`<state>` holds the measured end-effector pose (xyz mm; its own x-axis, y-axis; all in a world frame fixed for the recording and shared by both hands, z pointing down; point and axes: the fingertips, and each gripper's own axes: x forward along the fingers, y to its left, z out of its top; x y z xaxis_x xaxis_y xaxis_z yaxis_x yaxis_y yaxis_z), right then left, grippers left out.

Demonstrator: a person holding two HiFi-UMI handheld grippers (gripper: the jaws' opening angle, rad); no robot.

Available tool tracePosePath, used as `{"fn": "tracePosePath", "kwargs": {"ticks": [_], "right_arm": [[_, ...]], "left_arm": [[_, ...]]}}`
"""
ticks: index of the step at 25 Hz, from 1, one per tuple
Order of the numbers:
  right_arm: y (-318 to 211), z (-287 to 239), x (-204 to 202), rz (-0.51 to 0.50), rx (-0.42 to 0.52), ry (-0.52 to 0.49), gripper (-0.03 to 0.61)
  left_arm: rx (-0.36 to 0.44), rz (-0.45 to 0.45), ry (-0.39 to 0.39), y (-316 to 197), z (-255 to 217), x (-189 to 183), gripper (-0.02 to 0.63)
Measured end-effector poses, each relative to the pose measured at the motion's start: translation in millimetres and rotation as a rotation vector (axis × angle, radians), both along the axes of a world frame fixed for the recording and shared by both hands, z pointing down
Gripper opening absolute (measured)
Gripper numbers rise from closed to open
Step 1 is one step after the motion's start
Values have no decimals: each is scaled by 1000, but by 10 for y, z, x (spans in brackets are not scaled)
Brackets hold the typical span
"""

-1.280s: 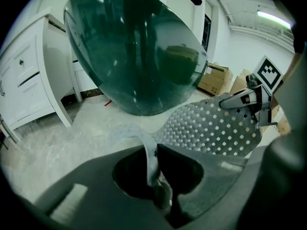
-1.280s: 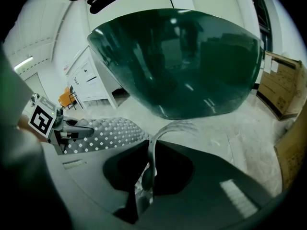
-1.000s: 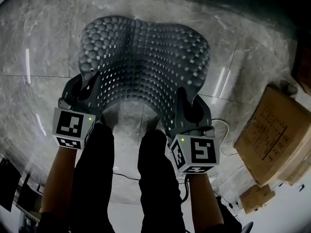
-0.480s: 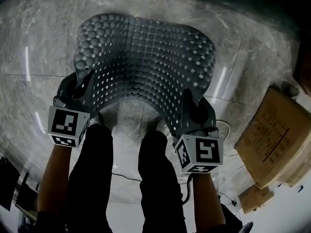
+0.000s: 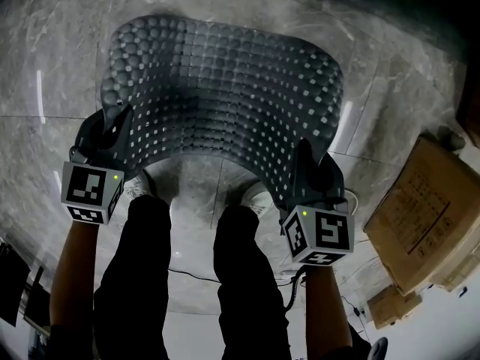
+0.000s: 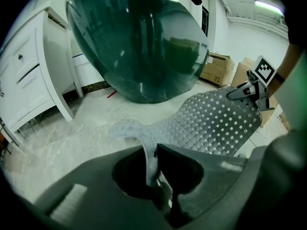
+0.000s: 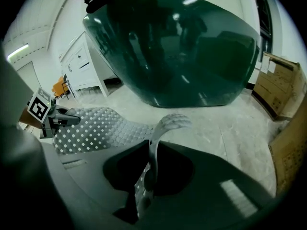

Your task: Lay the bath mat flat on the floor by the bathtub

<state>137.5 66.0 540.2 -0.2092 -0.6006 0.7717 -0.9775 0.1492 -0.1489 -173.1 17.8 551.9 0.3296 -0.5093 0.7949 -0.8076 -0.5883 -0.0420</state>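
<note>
Left claw [image 5: 118, 122] and right claw [image 5: 304, 154] stay clamped on bath mat [image 5: 225, 73] corners. The mat has sunk and spread flatter toward 12 o'clock, so it looks nearly laid.

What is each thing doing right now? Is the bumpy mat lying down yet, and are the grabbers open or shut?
bath mat: held up by its two near corners, curved, not flat yet.
left gripper: shut on the mat's left corner.
right gripper: shut on the mat's right corner.
bathtub: standing upright beyond the mat.
white cabinet: drawers shut.
cardboard box: shut.
</note>
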Motion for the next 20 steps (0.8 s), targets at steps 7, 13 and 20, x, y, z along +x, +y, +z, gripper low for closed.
{"fn": "tracePosePath", "kwargs": {"ticks": [7,13,20], "right_arm": [[6,216,173,8,-9,28,49],[14,417,282,17,-20,51,49],[10,646,414,29,-31,85,51]], "left_arm": [[11,-6,-28,-44,179,-147,28],[-27,-22,-47,-36,369,-293,28],[-23,-31,-65,-136,577,-472,29]]}}
